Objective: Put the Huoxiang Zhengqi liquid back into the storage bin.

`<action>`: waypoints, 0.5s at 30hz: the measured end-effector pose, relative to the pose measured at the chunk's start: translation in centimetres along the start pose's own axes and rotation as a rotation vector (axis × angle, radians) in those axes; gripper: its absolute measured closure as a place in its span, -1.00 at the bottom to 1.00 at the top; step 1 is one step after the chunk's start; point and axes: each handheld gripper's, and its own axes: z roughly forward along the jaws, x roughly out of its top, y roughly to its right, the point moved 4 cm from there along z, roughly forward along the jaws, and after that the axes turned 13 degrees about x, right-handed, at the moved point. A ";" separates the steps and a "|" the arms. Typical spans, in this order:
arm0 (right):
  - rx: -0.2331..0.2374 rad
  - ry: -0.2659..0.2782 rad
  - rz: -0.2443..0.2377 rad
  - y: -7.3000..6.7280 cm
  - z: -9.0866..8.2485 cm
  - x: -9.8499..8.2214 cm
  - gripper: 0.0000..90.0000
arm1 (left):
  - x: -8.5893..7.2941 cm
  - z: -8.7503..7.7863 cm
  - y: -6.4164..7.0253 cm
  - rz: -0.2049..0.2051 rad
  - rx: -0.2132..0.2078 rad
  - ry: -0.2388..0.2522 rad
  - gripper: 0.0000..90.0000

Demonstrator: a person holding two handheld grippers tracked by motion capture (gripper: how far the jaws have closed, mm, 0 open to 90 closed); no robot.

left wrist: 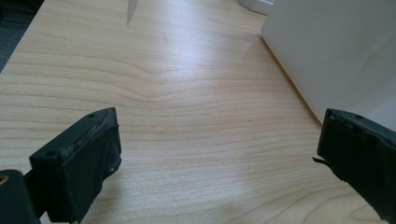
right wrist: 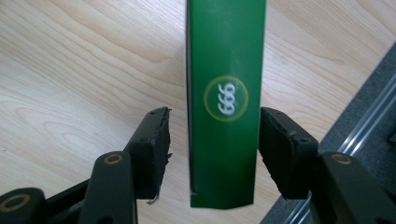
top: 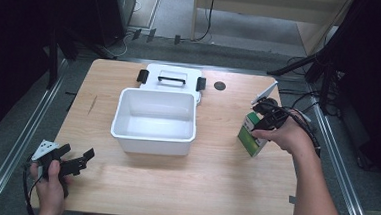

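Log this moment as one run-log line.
left gripper: open, idle on table | right gripper: open, fingers straddling green box, left gap | white bin: open, empty

- The high view is looking forward and down from above the person's side, taking in the whole table (top: 173,186), the white bin (top: 155,120) and floor beyond.
- The left gripper view is riding low over the table (left wrist: 187,93), looking along the left tongs (left wrist: 215,154) toward the bin's wall (left wrist: 336,51), which the high view is also showing.
- The right gripper view is looking closely down the right tongs (right wrist: 212,144) at a green box (right wrist: 226,93), shared with the high view (top: 251,136).
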 end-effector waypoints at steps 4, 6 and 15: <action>-0.006 0.003 0.003 -0.1 0.1 0.5 0.04 | 0.0 0.0 0.0 -0.002 -0.001 0.000 -0.99; -0.011 0.008 0.002 0.0 0.2 0.9 0.06 | 0.0 0.0 0.0 -0.002 0.000 0.000 -0.99; -0.002 0.011 0.031 0.3 0.6 1.7 0.21 | 0.0 0.0 0.0 -0.004 0.000 0.000 -0.99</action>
